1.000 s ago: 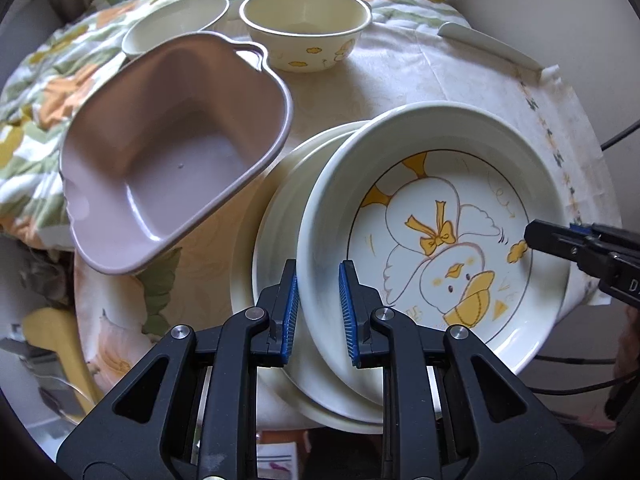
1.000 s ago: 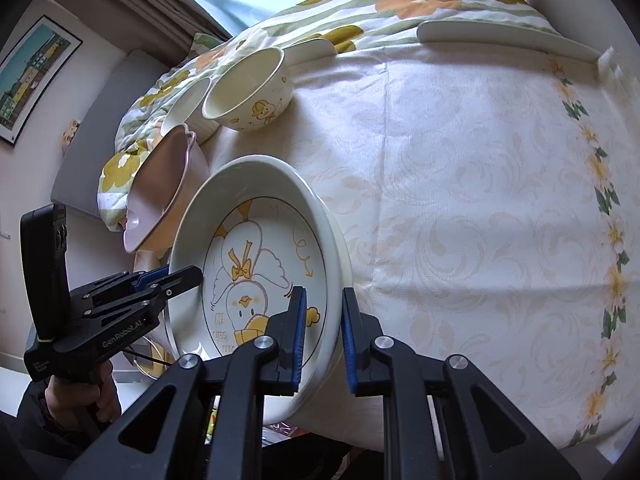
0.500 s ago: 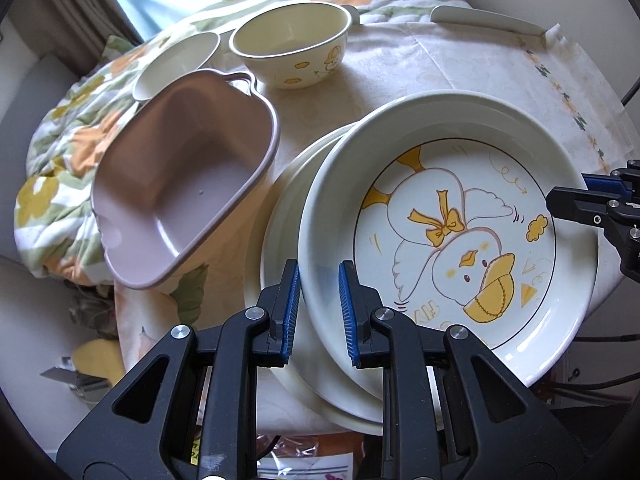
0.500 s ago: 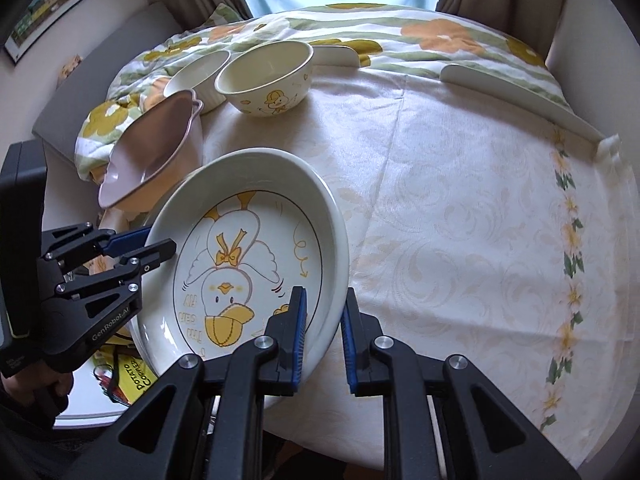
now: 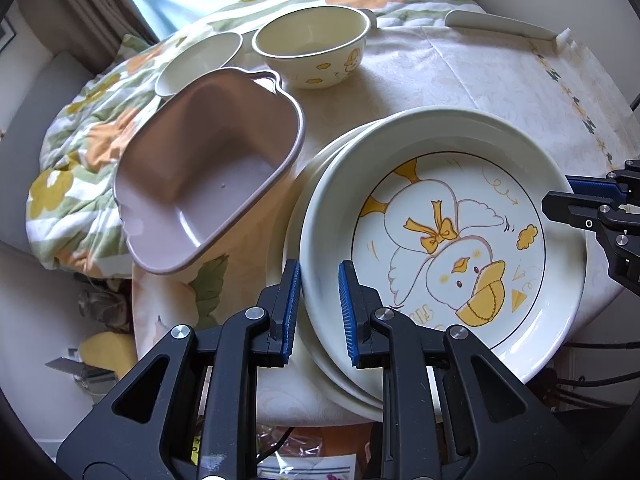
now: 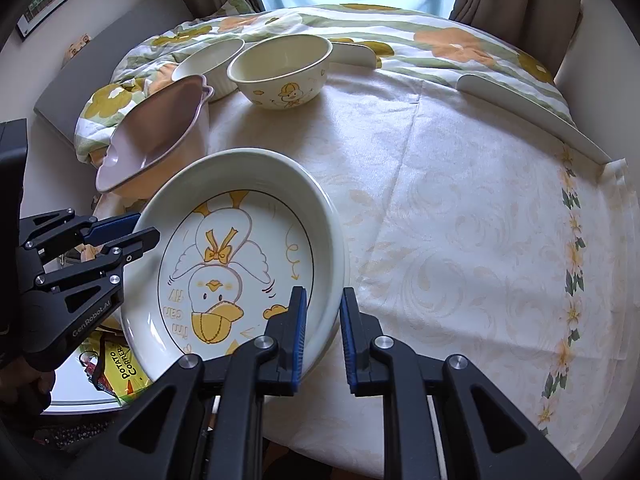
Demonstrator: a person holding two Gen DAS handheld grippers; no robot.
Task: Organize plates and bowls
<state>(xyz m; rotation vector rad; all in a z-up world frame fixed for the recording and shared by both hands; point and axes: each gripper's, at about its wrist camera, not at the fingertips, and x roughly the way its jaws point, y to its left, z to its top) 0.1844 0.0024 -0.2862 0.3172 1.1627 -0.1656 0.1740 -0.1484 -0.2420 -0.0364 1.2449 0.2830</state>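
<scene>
A deep cream plate with a duck drawing point(image 5: 440, 236) is held between both grippers above plain cream plates point(image 5: 304, 184) at the table's near edge. My left gripper point(image 5: 318, 300) is shut on the duck plate's near rim. My right gripper point(image 6: 323, 324) is shut on the opposite rim of the duck plate point(image 6: 240, 264); it also shows in the left wrist view point(image 5: 560, 202). A pink handled dish point(image 5: 200, 176) leans beside the plates. A cream duck bowl point(image 5: 316, 48) and a small white bowl point(image 5: 196, 60) stand behind it.
The round table has a pale floral cloth point(image 6: 460, 208). A flowered quilt point(image 5: 72, 152) lies along its far and left side. White flat pieces point(image 6: 520, 112) lie at the far right edge. A snack bag point(image 6: 116, 364) lies below the table edge.
Both grippers, still on the duck plate, have pulled back and up, and the plate has levelled out over the plain plates. More of the room and table shows.
</scene>
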